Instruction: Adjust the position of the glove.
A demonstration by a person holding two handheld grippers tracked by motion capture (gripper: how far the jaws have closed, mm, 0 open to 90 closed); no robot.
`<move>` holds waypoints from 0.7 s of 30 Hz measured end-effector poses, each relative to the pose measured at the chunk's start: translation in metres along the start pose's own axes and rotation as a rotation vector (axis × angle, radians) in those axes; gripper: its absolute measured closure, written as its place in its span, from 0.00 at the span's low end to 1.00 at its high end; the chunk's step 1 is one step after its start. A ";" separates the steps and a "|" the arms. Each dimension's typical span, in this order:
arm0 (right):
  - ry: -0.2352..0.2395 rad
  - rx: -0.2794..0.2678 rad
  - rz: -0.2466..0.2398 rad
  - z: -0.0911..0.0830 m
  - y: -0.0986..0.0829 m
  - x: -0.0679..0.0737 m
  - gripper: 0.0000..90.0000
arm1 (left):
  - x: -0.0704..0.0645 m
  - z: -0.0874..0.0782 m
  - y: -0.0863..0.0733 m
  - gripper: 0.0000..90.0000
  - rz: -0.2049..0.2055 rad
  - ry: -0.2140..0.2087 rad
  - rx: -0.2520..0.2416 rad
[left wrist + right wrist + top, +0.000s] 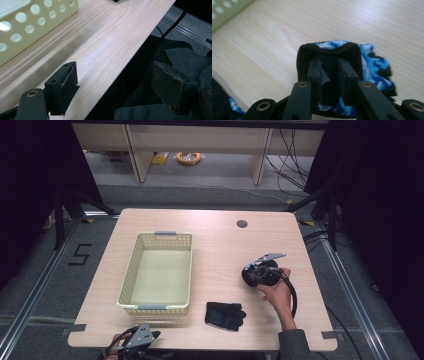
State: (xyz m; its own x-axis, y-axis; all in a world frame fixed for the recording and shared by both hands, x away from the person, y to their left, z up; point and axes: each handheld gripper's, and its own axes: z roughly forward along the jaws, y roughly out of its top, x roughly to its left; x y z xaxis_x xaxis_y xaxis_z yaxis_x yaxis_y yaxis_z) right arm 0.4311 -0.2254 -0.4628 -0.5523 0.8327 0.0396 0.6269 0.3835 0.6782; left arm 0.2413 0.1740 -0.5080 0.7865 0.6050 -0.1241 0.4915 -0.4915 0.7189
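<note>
The left hand-held gripper (142,338) rests at the near edge of the table (220,245), its jaws standing wide apart with nothing between them. Just ahead of it sits the basket (134,270), which holds nothing.

To its right, a second glove (225,315) lies flat on the table. Farther right, the right hand-held gripper (257,274) is clamped on a blue-patterned glove (367,65); its jaws are pinched on the black cuff, with the glove bunched in front of them and lifted a little off the wood.

The step in hand looks like carrying this glove over to the basket. The next move would call for swinging the right hand-held gripper leftward over the basket rim, keeping the cuff pinched, then parting the jaws above the basket floor.
</note>
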 end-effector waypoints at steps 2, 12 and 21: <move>-0.006 -0.032 0.016 -0.023 0.001 0.008 0.83 | 0.001 -0.001 0.001 0.24 -0.002 0.008 -0.008; 0.040 -0.192 -0.013 -0.083 -0.016 0.050 0.83 | -0.002 0.003 0.017 0.24 0.000 0.018 -0.065; 0.072 -0.188 0.000 -0.097 -0.036 0.083 0.82 | -0.005 0.013 0.045 0.25 0.046 0.008 -0.097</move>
State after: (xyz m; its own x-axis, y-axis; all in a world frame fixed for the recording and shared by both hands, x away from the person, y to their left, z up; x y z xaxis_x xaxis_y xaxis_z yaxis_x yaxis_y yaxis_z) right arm 0.3093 -0.2091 -0.4124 -0.5943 0.7995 0.0878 0.5173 0.2963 0.8029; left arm 0.2643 0.1410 -0.4840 0.8044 0.5881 -0.0840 0.4160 -0.4567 0.7863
